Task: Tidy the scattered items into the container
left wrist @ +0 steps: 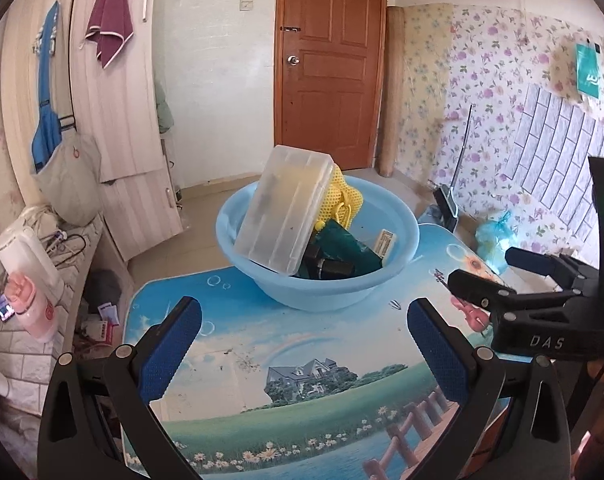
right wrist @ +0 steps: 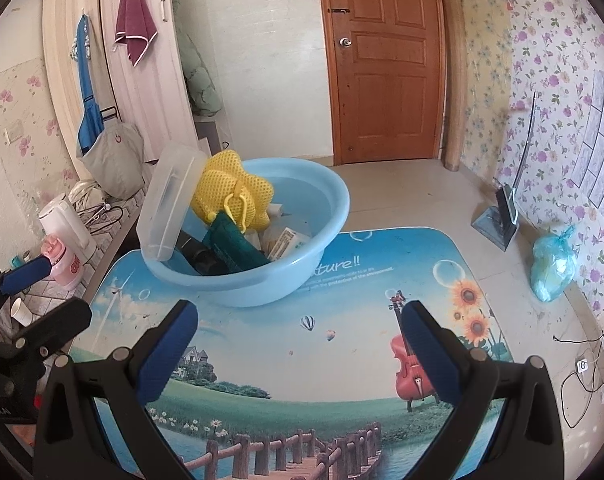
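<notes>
While both grippers hovered spread wide and empty over the picture-printed worktop (right wrist: 342,280), the left gripper (left wrist: 302,344) and right gripper (right wrist: 298,344) faced the blue basin (right wrist: 326,232), which held a tilted clear box (left wrist: 282,212), yellow mesh pouch (right wrist: 230,188) and dark green item (right wrist: 234,244).

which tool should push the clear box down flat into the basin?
Left, probably. The clear box leans on the basin's left rim, facing the left tool. From the right tool it sits off to the left. Both are open and empty.
</notes>
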A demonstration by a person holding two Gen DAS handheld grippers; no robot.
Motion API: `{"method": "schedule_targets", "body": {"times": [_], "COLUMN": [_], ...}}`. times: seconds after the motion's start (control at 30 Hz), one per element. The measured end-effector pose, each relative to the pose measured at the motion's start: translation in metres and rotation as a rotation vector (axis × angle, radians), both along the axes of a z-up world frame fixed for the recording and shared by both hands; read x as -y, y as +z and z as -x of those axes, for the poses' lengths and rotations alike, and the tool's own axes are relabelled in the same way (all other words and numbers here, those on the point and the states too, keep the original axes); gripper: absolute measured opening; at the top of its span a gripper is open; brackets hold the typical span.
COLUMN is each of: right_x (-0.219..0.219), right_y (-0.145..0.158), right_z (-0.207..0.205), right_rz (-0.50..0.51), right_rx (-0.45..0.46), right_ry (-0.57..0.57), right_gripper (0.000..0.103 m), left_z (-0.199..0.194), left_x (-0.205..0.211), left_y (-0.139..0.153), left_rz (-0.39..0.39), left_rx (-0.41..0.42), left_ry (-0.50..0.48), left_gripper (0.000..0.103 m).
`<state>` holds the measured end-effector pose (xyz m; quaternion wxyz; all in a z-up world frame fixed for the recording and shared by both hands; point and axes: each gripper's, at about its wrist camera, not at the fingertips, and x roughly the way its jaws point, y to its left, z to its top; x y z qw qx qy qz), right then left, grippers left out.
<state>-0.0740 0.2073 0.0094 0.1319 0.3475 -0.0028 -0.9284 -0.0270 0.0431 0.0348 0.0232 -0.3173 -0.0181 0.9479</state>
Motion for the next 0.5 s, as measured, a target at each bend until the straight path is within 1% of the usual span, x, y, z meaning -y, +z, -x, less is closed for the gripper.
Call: {"method": "schedule_targets", "body": {"times": [0.13, 0.23, 0.33, 0.4, 0.5], "right_x": [-0.0011, -0.0018, -0.0029, -0.0029, -0.0031], "right_y": [-0.0028, -0.0046, -0.005, -0.0051, -0.0057], "right_z": [-0.0007, -0.0015, -0.0017, -0.0018, -0.0015], "right_rz": [-0.002, -0.004, -0.003, -0.004, -0.004], "right_rx": [0.01, 0.015, 0.016, 0.016, 0.02], "right_ry": [0.001, 0.002, 0.001, 0.001, 0.004], "right_gripper": [0.103, 0.103, 0.103, 0.103, 0.103], "left_z": [0.0005, -0.0014, -0.0015, -0.0035, -0.0054], "left_x": [0.0009, 0.0009, 0.001, -0.0005, -0.0052], "left_y": [-0.0042, -0.0055, -0.0056, -0.0049, -0.0034], "left_rz": [-0.008, -0.008, -0.015, -0.002, 0.041], "left_rx": [0.03, 0.03, 0.029, 0.016, 0.003], "left_ry": [0.005, 0.02, 0.012, 0.008, 0.008], "left_gripper": [0.103, 0.103, 0.103, 0.103, 0.103]}}
